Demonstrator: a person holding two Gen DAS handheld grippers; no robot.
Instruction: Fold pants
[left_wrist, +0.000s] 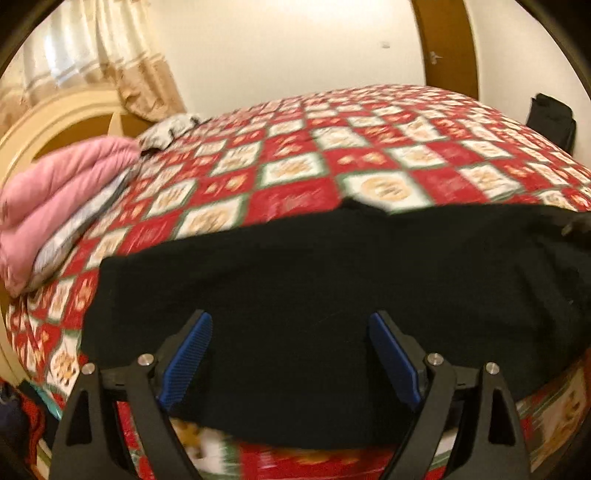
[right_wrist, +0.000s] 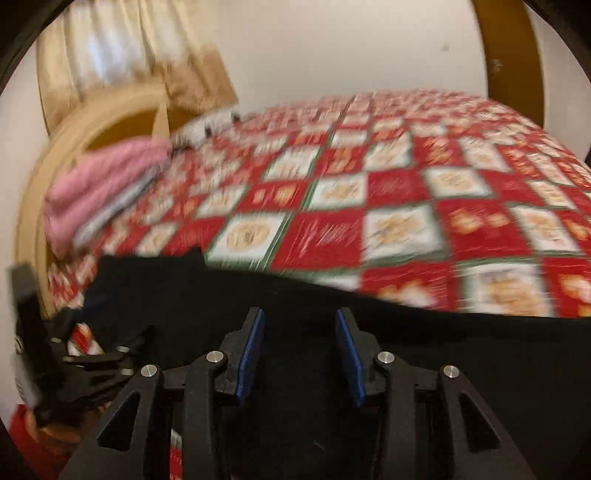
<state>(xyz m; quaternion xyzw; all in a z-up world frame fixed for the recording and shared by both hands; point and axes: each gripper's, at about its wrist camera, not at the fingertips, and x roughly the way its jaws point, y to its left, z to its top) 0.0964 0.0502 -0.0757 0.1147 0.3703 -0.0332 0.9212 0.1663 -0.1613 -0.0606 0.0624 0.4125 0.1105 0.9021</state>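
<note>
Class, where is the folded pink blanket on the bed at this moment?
In both wrist views the pink blanket lies at the left side of the bed, by the headboard, beyond the black pants.

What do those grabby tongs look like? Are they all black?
Mostly black. The left tongs and right tongs each have two black plastic fingers lined with ridged blue pads. Small round silver bolts sit at the joints, and the wide black frames have triangle-shaped holes. No cables show. Near the left tongs, in the right camera's view, there is a bit of red sleeve.
</note>
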